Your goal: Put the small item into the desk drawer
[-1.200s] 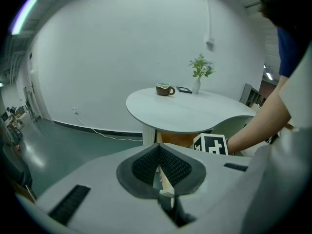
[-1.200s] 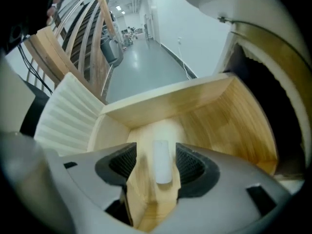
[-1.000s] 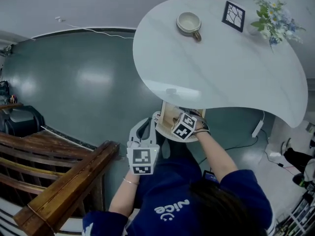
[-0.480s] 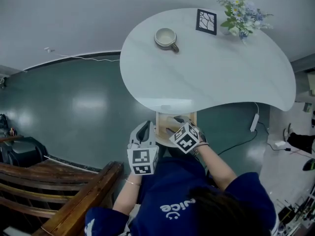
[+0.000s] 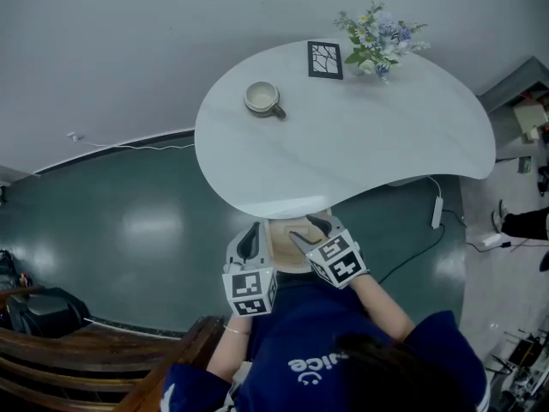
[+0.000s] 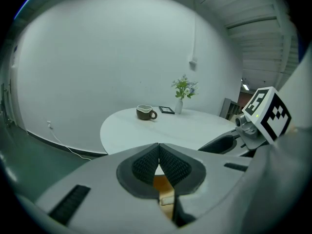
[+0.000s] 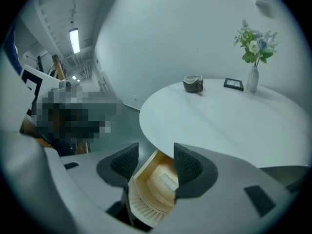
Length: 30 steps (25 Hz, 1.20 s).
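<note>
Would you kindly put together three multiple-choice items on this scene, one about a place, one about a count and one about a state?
1. The small white item lies:
A. on the table
B. in the drawer
C. on a shelf

2. The things standing on the table number:
A. one
B. three
C. five

3. The left gripper has its jaws:
A. together, holding nothing
B. wide apart
C. clamped on a pen

Answers:
1 B: the right gripper view shows it on the wooden floor of the pulled-out drawer.
2 B: a mug, a framed picture and a vase of flowers.
3 A: its pads meet at the tips in the left gripper view.
</note>
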Available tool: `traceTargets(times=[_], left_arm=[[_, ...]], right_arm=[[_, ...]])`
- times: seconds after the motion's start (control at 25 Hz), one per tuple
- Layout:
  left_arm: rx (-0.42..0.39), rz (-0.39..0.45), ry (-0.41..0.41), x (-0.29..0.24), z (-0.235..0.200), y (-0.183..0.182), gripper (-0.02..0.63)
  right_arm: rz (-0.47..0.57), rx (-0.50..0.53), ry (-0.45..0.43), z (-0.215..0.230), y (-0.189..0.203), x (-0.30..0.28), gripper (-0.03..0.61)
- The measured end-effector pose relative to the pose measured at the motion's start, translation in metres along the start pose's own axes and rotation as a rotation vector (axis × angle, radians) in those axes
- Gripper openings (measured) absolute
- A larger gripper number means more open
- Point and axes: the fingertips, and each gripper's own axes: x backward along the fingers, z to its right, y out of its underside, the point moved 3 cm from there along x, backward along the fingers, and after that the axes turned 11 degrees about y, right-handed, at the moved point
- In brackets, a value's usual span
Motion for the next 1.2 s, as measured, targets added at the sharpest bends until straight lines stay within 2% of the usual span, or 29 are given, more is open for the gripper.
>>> traceTargets(times=[0.2,0.32,0.64,0.8,0.88,0.96,1.12,1.2], left_arm=[[-0.024,0.072,0.010,0.007,0.007,-0.028,0.003],[-0.064,0.112,0.031,0.011,0.016,-0.044,0.004],[-0.109,0.161,0.041,0.017,0.029,-0.073,0.003],[-0.135,0.167,0.048,0.020,0.034,-0.078,0.003],[-0.112,0.169,0.058,0.021,0.035,-0.080,0.003],[-0.085,0.179,0.067,0.022,0.037,-0.084,0.004],[-0.126,0.185,0.083,0.022,0.043,-0.091,0.004],[-0.123,0.186,0.086,0.023,0.043,-0.091,0.003]], right_arm=[[0.135,-0.038,0.094,0.013,-0.025,0.029,0.230],[0.209,-0.070,0.147,0.022,-0.038,0.047,0.232],[0.344,-0.116,0.271,0.051,-0.060,0.085,0.213],[0.390,-0.147,0.288,0.056,-0.066,0.098,0.212],[0.421,-0.153,0.269,0.056,-0.071,0.102,0.162],[0.440,-0.165,0.244,0.054,-0.073,0.103,0.150],[0.453,-0.174,0.242,0.052,-0.075,0.104,0.135],[0.460,-0.161,0.256,0.050,-0.076,0.104,0.102]])
